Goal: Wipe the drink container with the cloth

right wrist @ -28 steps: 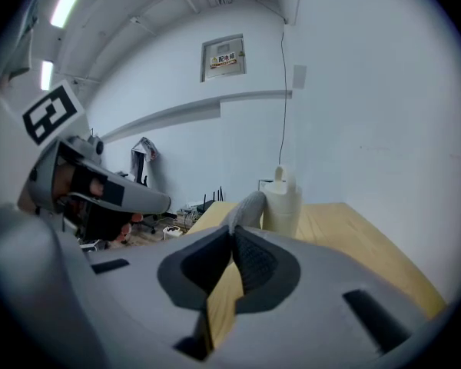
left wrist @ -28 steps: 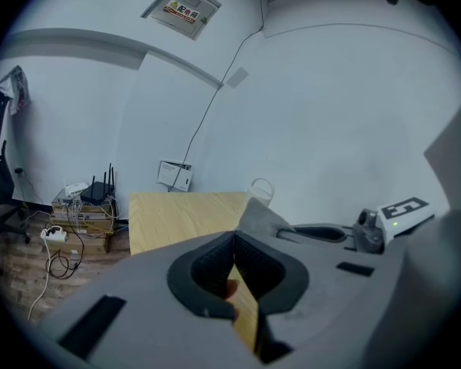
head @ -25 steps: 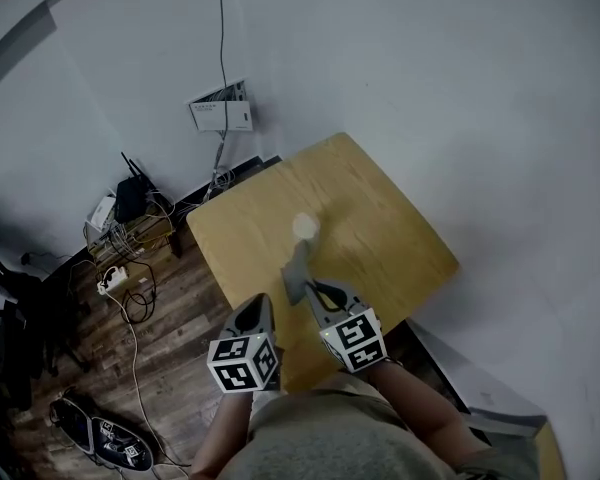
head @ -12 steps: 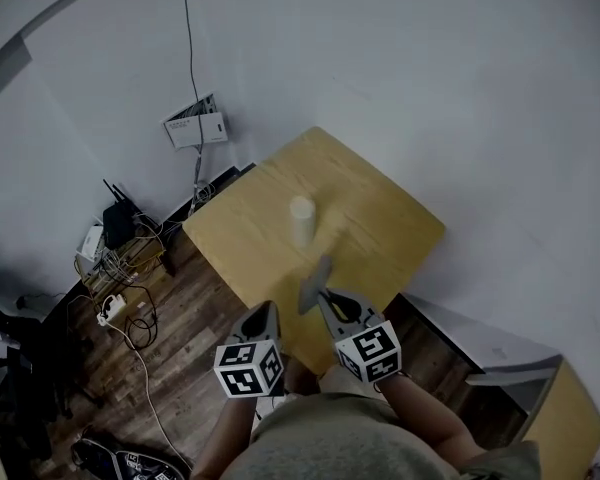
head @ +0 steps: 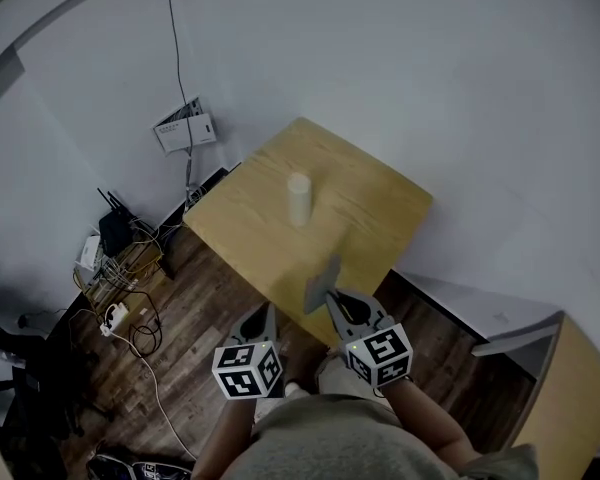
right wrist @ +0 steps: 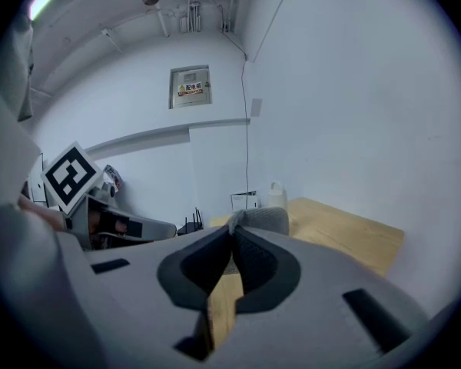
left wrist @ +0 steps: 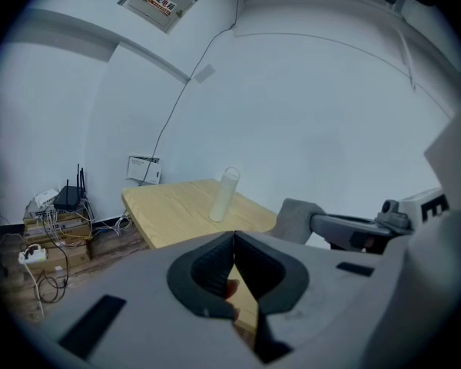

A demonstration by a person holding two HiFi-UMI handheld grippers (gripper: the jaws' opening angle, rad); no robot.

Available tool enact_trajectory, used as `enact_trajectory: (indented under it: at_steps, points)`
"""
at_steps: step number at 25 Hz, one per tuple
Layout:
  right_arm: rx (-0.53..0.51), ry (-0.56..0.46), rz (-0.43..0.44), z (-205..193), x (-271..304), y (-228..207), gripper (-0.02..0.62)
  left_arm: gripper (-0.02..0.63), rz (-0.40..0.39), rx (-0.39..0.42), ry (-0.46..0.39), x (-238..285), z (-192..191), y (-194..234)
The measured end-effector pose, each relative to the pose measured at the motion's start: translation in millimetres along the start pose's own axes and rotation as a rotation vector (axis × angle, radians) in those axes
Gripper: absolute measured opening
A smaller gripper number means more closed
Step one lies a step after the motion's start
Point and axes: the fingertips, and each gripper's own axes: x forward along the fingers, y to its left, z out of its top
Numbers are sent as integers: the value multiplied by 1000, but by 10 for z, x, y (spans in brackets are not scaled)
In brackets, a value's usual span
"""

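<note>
the person stands off the near corner of the wooden table [head: 370, 218], both tools held low in front of the body. the right gripper [head: 332, 299] has its jaws pinched on the grey cloth [head: 322, 280]; in the right gripper view the fabric bunches just past the tips, and a flap of it sticks out ahead of them. the left gripper [left wrist: 233, 246] has its jaws pressed together with nothing caught between them.

the drink container [head: 298, 198] is a pale, slim cylinder on the tabletop, well ahead of both pairs of jaws. it's almost dead ahead of the left pair and slightly to one side of the right pair. its long axis is vertical, base flat on the wood and top end up. there may be a small loop at the top, but it's too small to be sure. nothing touches it.

as i read it, the wiping hasn't begun and this is the approach. to do it well, the left jaws would need to part and steady the container, because something this tall and narrow will likely tip or skid under a sideways rub. light strokes along its length should keep it standing. the cloth is gripped at one end, so the loose flap may fold away unless it's laid on broadside.
</note>
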Motion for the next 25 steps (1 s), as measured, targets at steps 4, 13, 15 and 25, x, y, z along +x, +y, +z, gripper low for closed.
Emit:
enact_trajectory:
  at_steps: [4,13,15,25]
  points:
    - [7,-14,-17,-14,-135,114,8,2,-17,5,14,-137,-112,20]
    - [21,-26,-67,-35,-300,214,8,2,-47,8,4,-296,-171,-3]
    - [30,-29,-74,-38,-313,242,8,2,-52,7,3,-333,-174,3]
    - [42,-51,-87,-18,-364,285,8,2,-64,9,4,-372,-192,22]
